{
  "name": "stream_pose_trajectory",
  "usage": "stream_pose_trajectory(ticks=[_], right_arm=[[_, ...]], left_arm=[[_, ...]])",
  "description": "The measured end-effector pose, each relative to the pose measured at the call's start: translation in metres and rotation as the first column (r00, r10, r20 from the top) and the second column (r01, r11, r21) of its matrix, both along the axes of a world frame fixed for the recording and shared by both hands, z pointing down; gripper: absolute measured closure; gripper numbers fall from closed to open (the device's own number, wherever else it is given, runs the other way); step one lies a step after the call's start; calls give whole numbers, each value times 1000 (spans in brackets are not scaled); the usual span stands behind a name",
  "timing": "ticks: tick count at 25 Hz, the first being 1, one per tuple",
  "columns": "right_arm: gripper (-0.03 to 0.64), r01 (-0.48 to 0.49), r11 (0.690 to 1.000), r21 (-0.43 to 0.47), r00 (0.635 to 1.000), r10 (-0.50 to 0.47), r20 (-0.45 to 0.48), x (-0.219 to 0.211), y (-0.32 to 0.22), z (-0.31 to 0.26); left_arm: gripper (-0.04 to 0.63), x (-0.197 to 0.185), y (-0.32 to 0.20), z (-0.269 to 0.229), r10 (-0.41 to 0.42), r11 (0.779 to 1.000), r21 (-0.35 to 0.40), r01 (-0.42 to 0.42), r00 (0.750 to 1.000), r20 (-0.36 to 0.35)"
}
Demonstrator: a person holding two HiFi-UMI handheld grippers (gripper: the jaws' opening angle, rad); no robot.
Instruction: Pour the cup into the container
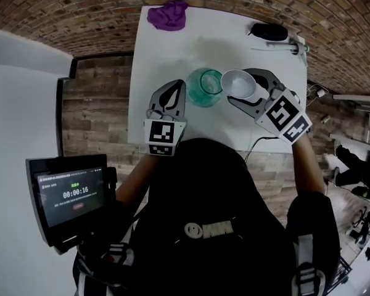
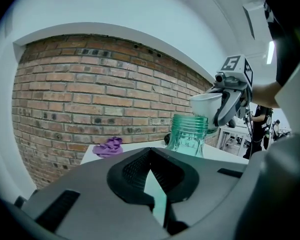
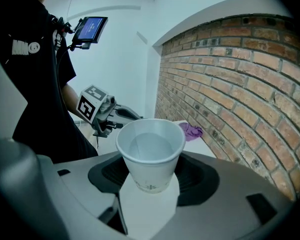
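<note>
A white paper cup (image 1: 238, 82) with clear liquid in it sits in my right gripper (image 1: 243, 89), whose jaws are shut on its sides. In the right gripper view the cup (image 3: 150, 151) stands between the jaws with its mouth towards the camera. A green glass jar (image 1: 203, 87), open at the top, stands on the white table (image 1: 172, 48) just left of the cup. From the left gripper view the cup (image 2: 206, 104) hangs at the jar's (image 2: 189, 134) upper right rim. My left gripper (image 1: 179, 85) lies left of the jar with its jaws together and nothing between them.
A purple cloth (image 1: 168, 14) lies at the table's far edge, and a black object (image 1: 269, 31) with a cable at the far right corner. A small monitor (image 1: 69, 194) stands at my left. Brick wall and wooden floor surround the table.
</note>
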State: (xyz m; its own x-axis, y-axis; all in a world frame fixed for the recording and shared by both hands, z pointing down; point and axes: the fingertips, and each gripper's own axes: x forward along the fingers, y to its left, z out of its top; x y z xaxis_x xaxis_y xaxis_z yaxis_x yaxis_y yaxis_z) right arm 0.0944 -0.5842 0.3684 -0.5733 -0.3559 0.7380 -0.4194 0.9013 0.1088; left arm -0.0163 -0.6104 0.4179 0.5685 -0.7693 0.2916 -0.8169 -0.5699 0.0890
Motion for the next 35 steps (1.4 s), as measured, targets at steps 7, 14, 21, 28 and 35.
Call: stream_pose_trajectory(ticks=[7, 14, 21, 28, 35], right_arm=[[341, -4, 1000, 20, 994, 6, -113, 2, -3, 1], [341, 3, 1000, 20, 982, 1, -188, 6, -2, 1], [341, 17, 999, 45, 959, -3, -283, 10, -8, 2], [341, 39, 998, 47, 942, -21, -335, 7, -10, 0], [341, 42, 998, 48, 925, -21, -379, 8, -9, -1]], left_arm=[[598, -2, -3, 0, 23, 1000, 11, -22, 1000, -15], [597, 3, 0, -1, 31, 999, 21, -30, 999, -35], [598, 4, 0, -1, 27, 999, 26, -26, 999, -45], [598, 5, 0, -1, 32, 999, 22, -31, 998, -55], [598, 9, 2, -2, 42, 999, 22, -41, 997, -58]])
